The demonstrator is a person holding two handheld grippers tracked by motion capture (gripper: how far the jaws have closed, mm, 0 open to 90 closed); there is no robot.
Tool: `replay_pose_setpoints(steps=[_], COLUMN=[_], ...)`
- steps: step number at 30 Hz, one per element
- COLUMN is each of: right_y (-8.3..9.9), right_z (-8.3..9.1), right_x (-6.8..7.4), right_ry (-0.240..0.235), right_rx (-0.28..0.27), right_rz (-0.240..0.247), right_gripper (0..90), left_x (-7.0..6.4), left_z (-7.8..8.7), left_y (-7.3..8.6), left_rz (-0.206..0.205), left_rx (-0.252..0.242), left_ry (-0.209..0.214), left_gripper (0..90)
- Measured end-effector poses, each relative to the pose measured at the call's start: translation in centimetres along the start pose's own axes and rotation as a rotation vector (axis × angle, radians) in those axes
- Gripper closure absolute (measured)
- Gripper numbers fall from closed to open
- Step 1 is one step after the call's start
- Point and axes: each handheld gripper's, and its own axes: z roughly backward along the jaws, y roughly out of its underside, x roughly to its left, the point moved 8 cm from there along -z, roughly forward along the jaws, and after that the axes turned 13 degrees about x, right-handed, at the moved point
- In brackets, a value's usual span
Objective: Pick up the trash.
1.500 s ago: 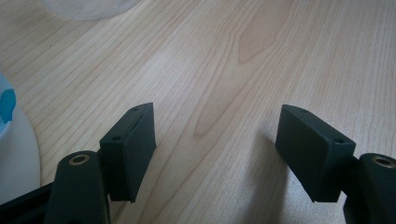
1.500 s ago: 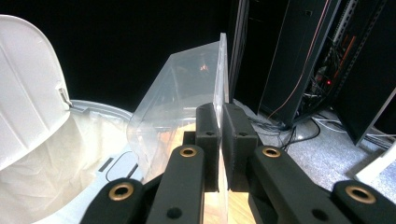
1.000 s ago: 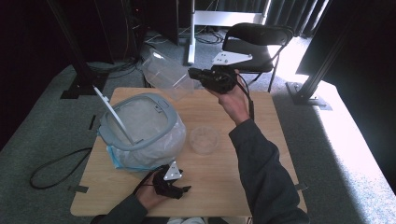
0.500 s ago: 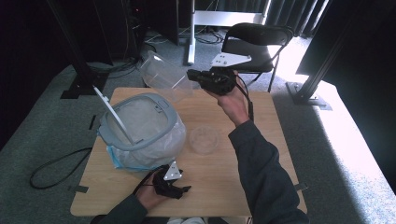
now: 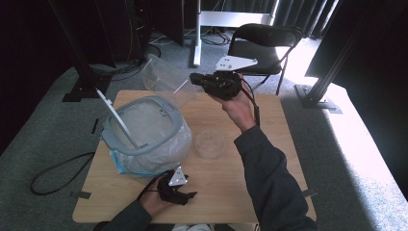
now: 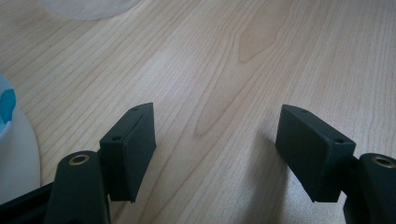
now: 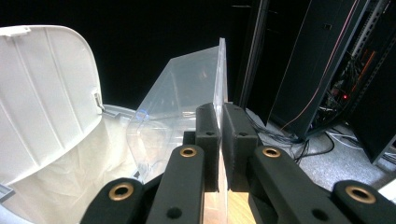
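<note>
From the high view, my right gripper (image 5: 202, 83) holds a clear plastic container (image 5: 166, 83) tilted in the air beyond the far edge of the pale wooden counter (image 5: 269, 144), above the grey-rimmed bin lined with a translucent bag (image 5: 144, 134). A small clear plastic cup (image 5: 210, 143) stands just beside the bin. My left gripper (image 5: 185, 195) rests near the counter's front edge.

In the left gripper view, my fingers (image 6: 130, 149) are spread wide over bare wood.

In the right gripper view, my fingers (image 7: 208, 140) pinch the container's thin wall (image 7: 219, 79), beside the bin's raised white lid (image 7: 46, 93).

A small clear bowl (image 5: 210, 143) sits on the wooden table (image 5: 269, 159), black chair (image 5: 263, 41) beyond.
</note>
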Motion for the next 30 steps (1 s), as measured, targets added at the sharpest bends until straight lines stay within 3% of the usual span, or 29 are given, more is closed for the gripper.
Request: replay_pose_setpoints(steps=[30], right_y=[-1.0], right_z=[-0.2], right_x=[2.2], right_ry=[-0.052], right_rx=[-0.018], right_rz=[0.025], right_gripper=[85.7], left_x=[0.0], left_z=[0.0], left_y=[0.0], left_rz=[-0.001], left_rx=[0.000], left_ry=[-0.001], left_gripper=[28.9])
